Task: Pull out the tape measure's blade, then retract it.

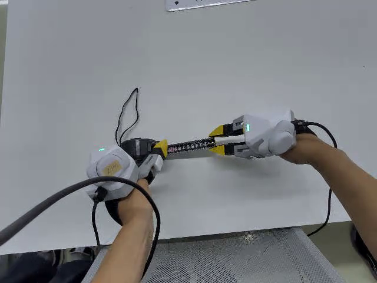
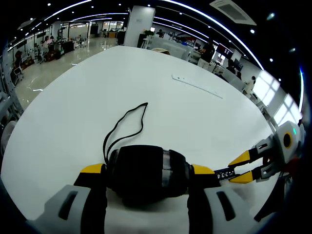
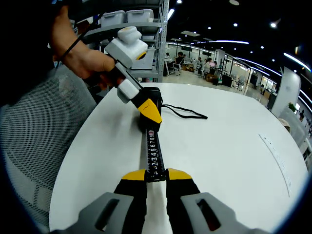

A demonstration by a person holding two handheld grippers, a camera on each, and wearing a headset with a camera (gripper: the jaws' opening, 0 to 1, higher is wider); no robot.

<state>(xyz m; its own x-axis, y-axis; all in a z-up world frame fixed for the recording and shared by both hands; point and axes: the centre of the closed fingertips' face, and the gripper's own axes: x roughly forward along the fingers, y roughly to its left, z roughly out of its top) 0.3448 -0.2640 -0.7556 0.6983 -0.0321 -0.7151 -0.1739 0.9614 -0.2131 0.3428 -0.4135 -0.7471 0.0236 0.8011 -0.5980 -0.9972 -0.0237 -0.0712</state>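
Readable on the blade [image 3: 152, 151] in the right gripper view: digits 3 to 8, white on black. On the left gripper [image 1: 154, 158], a pale sticker [image 1: 111, 168] with a scrawl too small to read.

Counted: one case [image 1: 136, 147], one blade, one cord [image 1: 126, 112], one strip [image 1: 200, 3], two grippers.

Clamped across the case with the left gripper, jaws tight on its two sides. Nipped at the blade's end with the right gripper [image 1: 215, 140], at 3 o'clock from the case in the head view. Drawn out straight between them, low over the table [image 1: 247, 65].

Cord looping off toward 12 o'clock. Wide bare white toward 12, strip by the far edge. Near table edge close at 6, mesh chair [image 1: 235, 259] just past it.
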